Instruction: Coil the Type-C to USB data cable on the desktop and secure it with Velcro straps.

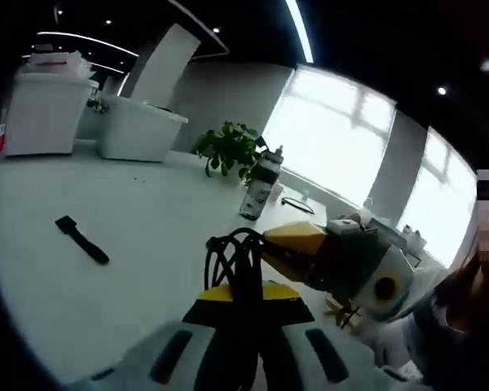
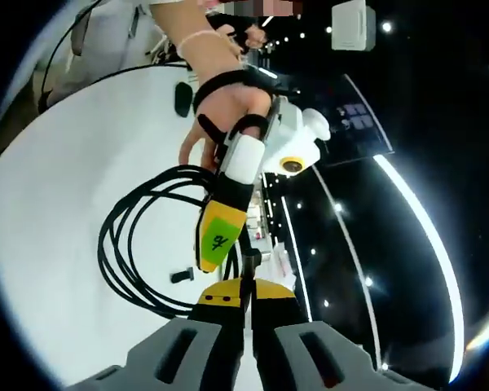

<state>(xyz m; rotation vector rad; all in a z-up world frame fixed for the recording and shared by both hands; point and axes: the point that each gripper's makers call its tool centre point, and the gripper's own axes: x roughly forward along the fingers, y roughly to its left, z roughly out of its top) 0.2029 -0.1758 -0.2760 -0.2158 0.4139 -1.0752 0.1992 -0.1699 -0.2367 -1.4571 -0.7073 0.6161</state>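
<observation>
The black data cable [image 2: 134, 244] hangs in several loops above the white desk [image 2: 57, 204]. In the right gripper view my right gripper [image 2: 246, 295] is shut on a strand of it. The left gripper [image 2: 220, 232], held by a hand, reaches down into the coil's right side. In the left gripper view my left gripper [image 1: 246, 292] is shut on the bunched cable [image 1: 232, 252], and the right gripper [image 1: 297, 244] presses in from the right against the same bunch. A black Velcro strap [image 1: 81, 239] lies flat on the desk [image 1: 106, 204] to the left, apart from both grippers. One cable plug [image 2: 182, 275] dangles low.
Two white bins [image 1: 138, 126] stand at the far edge of the desk. A potted plant [image 1: 228, 147] and a bottle [image 1: 261, 187] sit beyond the cable. A person's sleeve [image 1: 456, 326] shows at the right. A dark object [image 2: 183, 98] rests on the desk's far side.
</observation>
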